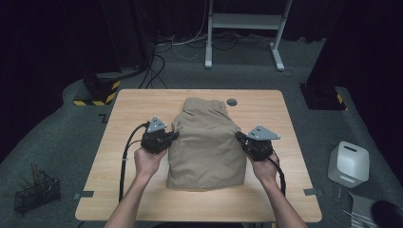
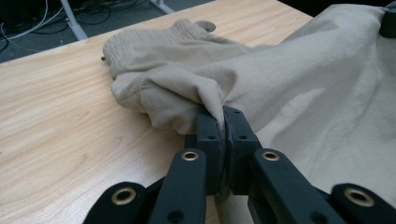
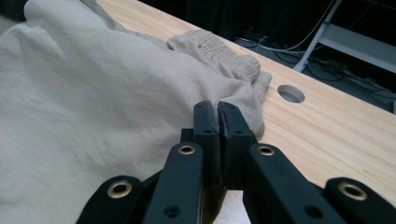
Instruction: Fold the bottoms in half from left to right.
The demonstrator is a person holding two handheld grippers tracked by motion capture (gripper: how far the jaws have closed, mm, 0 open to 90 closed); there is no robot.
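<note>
A folded tan garment (image 1: 205, 142) with a ribbed waistband at its far end lies in the middle of the wooden table (image 1: 128, 109). My left gripper (image 1: 175, 135) is shut on the garment's left edge; in the left gripper view the cloth (image 2: 299, 84) bunches into a fold pinched between the jaws of that gripper (image 2: 223, 119). My right gripper (image 1: 239, 137) is shut on the garment's right edge. In the right gripper view the cloth (image 3: 93, 107) runs up to the closed jaws of that gripper (image 3: 217, 112), lifted off the table.
A round cable hole (image 1: 232, 101) sits in the table just beyond the waistband. On the floor stand a white box (image 1: 349, 164) at the right, a wire basket (image 1: 37, 192) at the left, and a white desk frame (image 1: 244, 28) with cables behind.
</note>
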